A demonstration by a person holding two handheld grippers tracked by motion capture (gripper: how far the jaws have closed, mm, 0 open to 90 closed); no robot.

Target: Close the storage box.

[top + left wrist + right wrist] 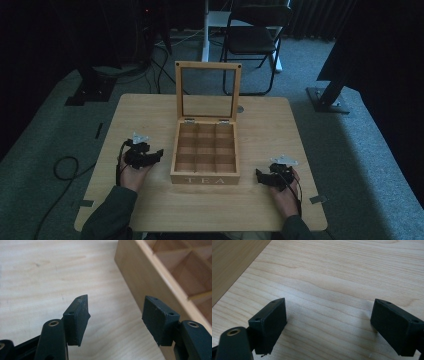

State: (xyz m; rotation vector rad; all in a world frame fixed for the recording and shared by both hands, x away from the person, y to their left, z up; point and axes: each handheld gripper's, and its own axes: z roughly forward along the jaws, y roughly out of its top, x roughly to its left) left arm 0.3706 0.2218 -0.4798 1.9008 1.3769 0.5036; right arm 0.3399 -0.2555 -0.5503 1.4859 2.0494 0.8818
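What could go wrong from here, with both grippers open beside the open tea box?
1. The lid stands upright on its hinges; a knock from either gripper could probably drop it shut.
2. The left gripper sits very close to the tea box wall, so a forward move may shove the box along the table.

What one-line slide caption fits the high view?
Open, empty wooden tea box on a table, flanked by left gripper and right gripper, both open.

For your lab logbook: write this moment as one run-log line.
left gripper: open, beside tea box | right gripper: open, empty | lid: up | compartments: empty
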